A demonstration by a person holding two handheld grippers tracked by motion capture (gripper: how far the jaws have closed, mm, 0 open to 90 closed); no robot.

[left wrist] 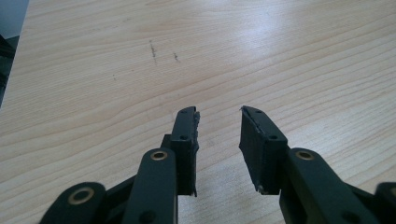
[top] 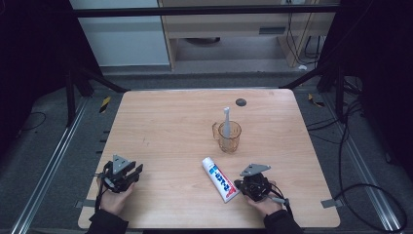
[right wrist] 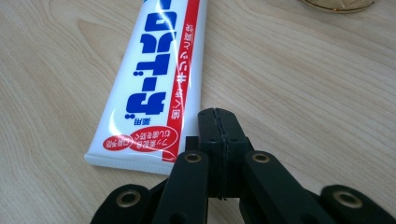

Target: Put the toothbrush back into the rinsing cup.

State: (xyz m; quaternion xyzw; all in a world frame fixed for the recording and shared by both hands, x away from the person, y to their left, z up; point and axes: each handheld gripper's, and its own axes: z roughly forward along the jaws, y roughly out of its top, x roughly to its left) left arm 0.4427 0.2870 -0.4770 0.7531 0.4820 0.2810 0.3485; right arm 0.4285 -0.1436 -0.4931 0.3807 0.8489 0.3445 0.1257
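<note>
A white toothpaste tube (top: 219, 179) with red and blue print lies flat on the wooden table (top: 165, 122), near the front right. In the right gripper view the tube (right wrist: 154, 88) has its crimped end just left of my right gripper (right wrist: 219, 114), whose pads are pressed together with nothing between them. In the high view the right gripper (top: 239, 185) rests beside the tube's near end. My left gripper (top: 136, 169) sits at the front left, and in its own view the left gripper (left wrist: 219, 116) stands open above bare wood.
An amber transparent cup (top: 229, 138) stands behind the tube with a white toothbrush (top: 226, 122) upright in it; its base (right wrist: 338, 3) shows at the top of the right gripper view. A dark round spot (top: 240, 102) marks the far edge. Cables lie on the floor at right.
</note>
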